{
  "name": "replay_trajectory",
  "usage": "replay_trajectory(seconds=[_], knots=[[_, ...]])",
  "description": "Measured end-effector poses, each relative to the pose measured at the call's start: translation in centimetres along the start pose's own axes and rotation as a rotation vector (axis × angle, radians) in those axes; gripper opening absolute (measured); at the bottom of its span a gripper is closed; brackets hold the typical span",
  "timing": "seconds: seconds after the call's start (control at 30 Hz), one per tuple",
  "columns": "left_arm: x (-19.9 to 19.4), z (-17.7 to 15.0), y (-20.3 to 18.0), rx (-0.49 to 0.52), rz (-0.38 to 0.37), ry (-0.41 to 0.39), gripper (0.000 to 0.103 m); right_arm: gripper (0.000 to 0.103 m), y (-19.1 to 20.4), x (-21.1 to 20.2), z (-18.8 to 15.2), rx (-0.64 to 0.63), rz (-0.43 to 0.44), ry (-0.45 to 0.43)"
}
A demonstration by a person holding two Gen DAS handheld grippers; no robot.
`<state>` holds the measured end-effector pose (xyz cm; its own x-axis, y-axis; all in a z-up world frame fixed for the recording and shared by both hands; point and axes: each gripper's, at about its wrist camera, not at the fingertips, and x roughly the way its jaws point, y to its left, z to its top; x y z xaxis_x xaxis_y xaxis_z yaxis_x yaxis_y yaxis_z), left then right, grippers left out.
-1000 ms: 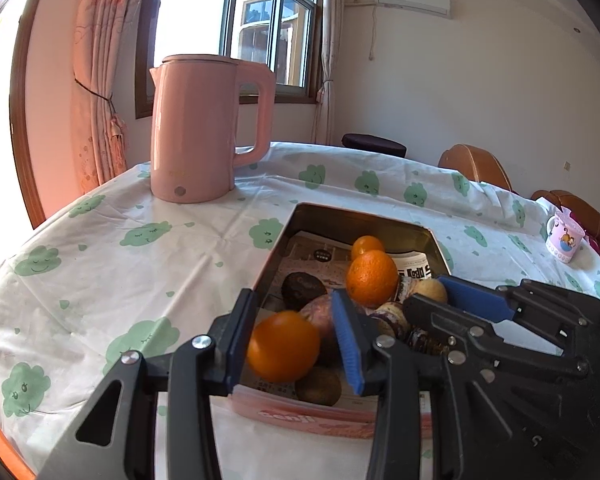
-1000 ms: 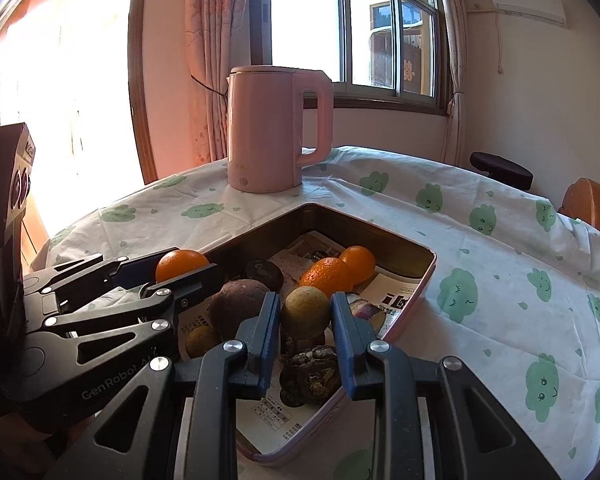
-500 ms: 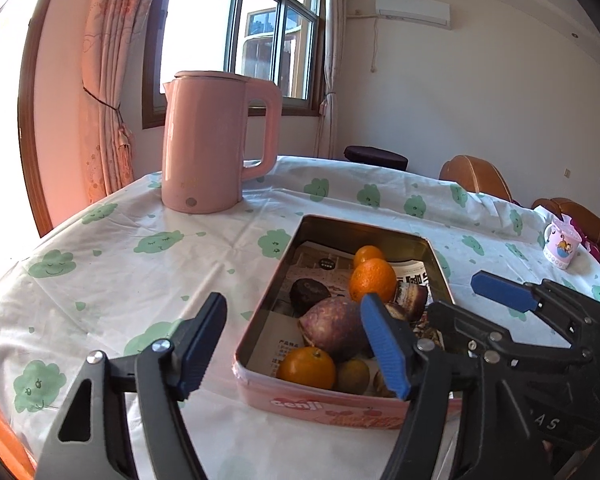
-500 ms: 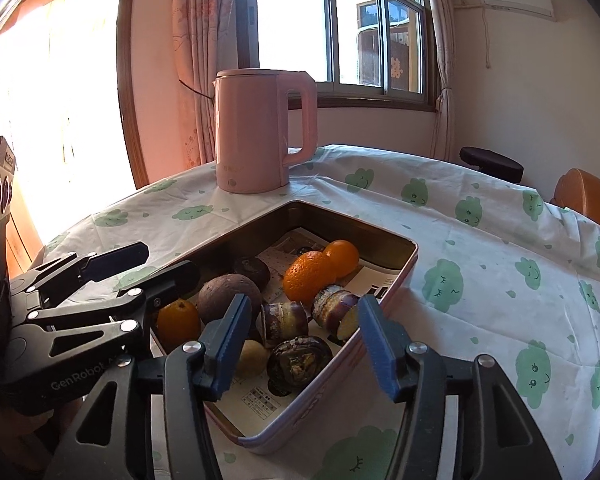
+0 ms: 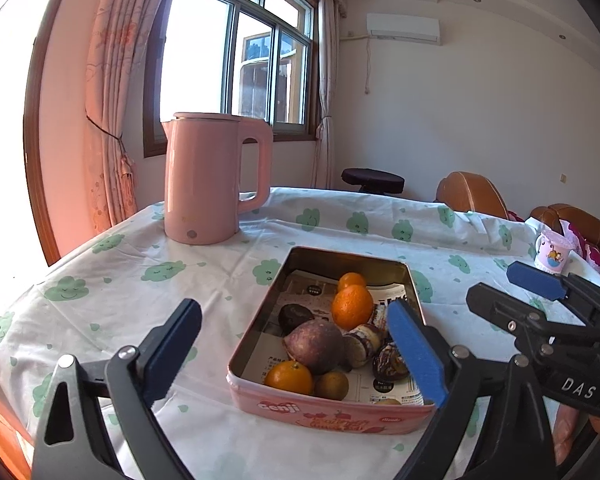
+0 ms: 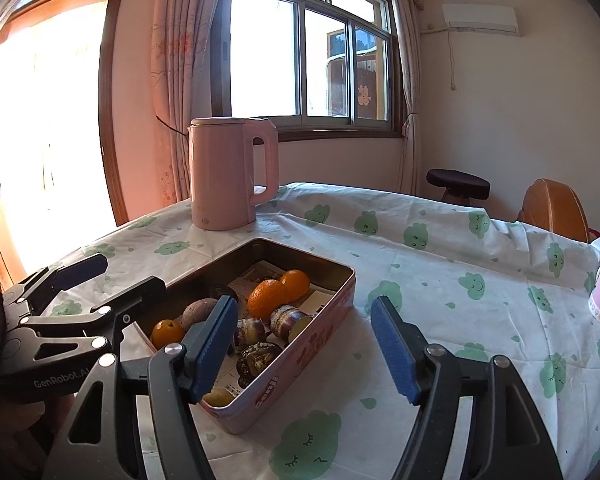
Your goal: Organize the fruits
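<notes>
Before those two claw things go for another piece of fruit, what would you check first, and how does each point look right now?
1. Left gripper empty: ok; its jaws have just been opening, nothing between the fingers.
2. Right gripper empty: ok; also just been opening, holding nothing.
3. Released small orange sits inside the tin: ok, at the near end beside the purple fruit.
4. Tin flat on the tablecloth: ok.
5. Pink kettle clear of the working area: ok, standing upright beyond the tin.
6. More fruit left outside the tin: cannot tell; none shows on the cloth in either view.
</notes>
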<state>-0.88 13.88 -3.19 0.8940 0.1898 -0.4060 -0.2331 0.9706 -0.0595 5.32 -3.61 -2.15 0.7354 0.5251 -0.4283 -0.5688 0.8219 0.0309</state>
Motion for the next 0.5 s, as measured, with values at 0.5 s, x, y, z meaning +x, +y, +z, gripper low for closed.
replay_trajectory(seconds=[0.5], knots=[[-0.5,0.1,-1.4,0.030,0.002,-0.006,0.098,0.073,-1.2,-1.4,-0.1,0.032,-0.021,-0.024]])
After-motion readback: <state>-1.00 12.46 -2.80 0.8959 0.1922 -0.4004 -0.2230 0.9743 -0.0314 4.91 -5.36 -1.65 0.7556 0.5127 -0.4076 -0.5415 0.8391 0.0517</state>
